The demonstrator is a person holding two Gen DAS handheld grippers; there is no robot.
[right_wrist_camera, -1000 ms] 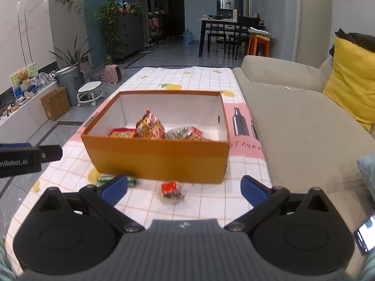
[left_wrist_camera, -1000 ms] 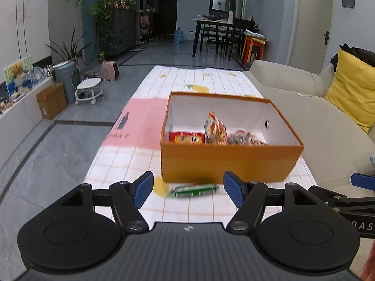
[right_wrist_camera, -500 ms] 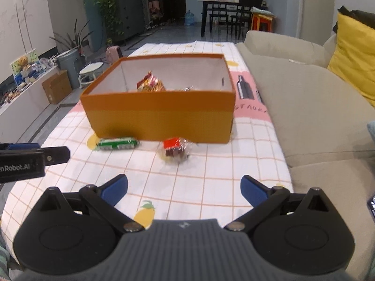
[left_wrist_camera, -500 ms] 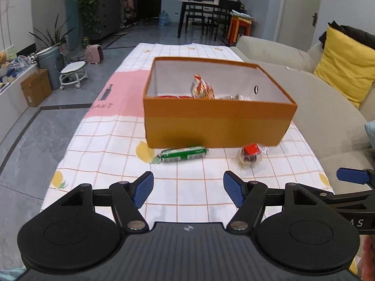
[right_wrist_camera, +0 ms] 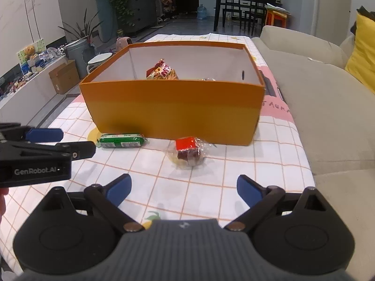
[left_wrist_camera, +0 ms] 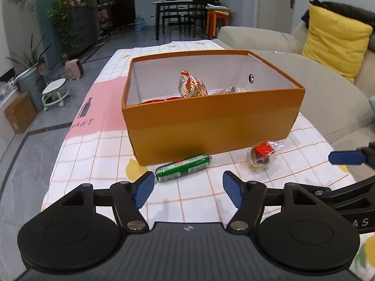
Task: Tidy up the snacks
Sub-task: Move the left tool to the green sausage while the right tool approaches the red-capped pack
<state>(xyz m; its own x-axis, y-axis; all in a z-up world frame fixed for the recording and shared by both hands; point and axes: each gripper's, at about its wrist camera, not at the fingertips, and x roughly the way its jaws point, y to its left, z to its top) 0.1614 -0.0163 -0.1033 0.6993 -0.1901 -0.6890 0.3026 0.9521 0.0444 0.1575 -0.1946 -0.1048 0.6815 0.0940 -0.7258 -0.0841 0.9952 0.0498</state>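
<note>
While we hovered near table's front edge, left gripper (left_wrist_camera: 188,188) gaped wide, empty; right gripper (right_wrist_camera: 182,188) was closing, nothing between. Green roll (right_wrist_camera: 121,140), red-topped snack (right_wrist_camera: 188,153) lay before orange box (right_wrist_camera: 175,107).

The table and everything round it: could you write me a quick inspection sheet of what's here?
Surface: table under a checked cloth with fruit prints and a pink patch.
Job's things: open orange box with a red-and-yellow snack bag and other packets inside; green roll and clear-wrapped red sweet lie on the cloth in front of it.
Clutter: nothing seen on the cloth besides these.
Grippers: left gripper open and empty; right gripper empty, jaws closing slightly, still wide.
Cables: nothing seen.
Surroundings: beige sofa with yellow cushion, plants, cardboard box, round stool, dining table beyond.
</note>
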